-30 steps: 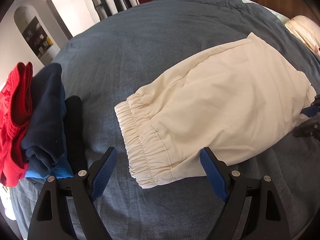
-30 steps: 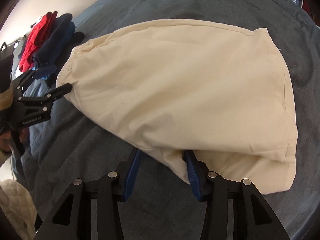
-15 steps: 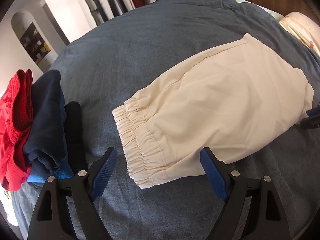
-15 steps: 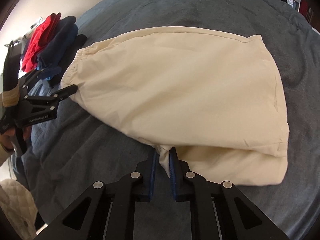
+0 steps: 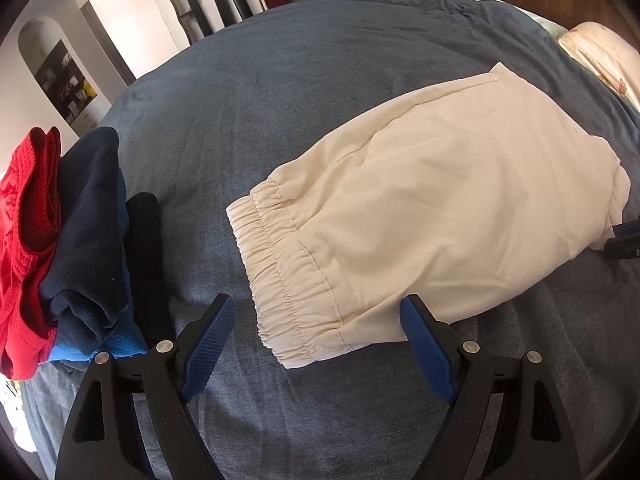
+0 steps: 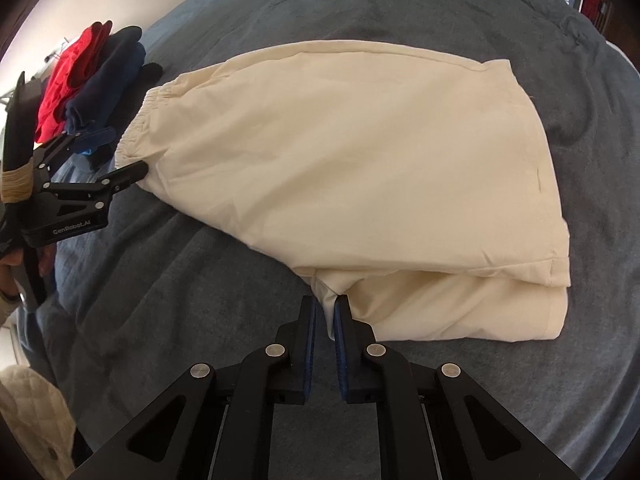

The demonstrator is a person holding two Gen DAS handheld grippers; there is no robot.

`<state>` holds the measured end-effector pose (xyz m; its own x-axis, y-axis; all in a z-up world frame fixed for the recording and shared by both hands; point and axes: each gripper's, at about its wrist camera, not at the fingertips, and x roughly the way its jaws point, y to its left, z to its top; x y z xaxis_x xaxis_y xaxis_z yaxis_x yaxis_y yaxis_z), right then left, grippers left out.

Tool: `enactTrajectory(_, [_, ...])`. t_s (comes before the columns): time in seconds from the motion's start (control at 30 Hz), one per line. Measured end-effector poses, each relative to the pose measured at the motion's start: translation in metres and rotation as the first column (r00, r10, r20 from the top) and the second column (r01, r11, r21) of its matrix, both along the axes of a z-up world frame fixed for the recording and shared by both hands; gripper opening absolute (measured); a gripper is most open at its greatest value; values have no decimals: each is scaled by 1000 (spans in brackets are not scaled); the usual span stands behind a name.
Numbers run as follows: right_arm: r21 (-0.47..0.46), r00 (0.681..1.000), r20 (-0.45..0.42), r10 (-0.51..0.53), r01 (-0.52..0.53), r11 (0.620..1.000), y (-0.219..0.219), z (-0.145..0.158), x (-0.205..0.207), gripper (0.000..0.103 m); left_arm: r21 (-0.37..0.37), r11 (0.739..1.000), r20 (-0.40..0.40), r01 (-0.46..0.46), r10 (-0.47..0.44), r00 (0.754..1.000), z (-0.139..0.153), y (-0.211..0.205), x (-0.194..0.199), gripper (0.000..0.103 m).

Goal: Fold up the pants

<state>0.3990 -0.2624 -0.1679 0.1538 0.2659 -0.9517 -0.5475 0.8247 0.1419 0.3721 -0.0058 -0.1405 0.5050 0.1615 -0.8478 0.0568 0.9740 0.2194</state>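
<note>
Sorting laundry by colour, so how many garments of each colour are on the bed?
Cream: 1, the pants
Red: 1, in the pile
Navy: 1
Bright blue: 1
Black: 1
Total: 5

Our left gripper [image 5: 316, 340] had black angular arms with triangular cut-outs, silver round screws at the joints and blue cross-hatched pads on its fingers [image 5: 208, 336]. Our right gripper [image 6: 325, 316] matched it: black frame, silver screws, blue pads. Beside the white "GenRobot.AI" lettering, tan cord wrapped the left handle.
</note>
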Motion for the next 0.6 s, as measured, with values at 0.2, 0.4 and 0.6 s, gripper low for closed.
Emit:
enactTrajectory(0.2, [9, 1000, -17, -17, 17, 1000, -1, 0, 8, 11, -3, 1000, 12, 2, -2, 1000, 4, 0, 1, 85])
enactTrajectory(0.4, [40, 999, -27, -26, 27, 999, 0, -2, 18, 11, -9, 1000, 5, -5, 5, 1000, 5, 2, 4, 85])
enactTrajectory(0.6, [36, 1000, -17, -18, 19, 999, 5, 2, 18, 35, -2, 1000, 5, 3, -3, 1000, 5, 2, 3, 85])
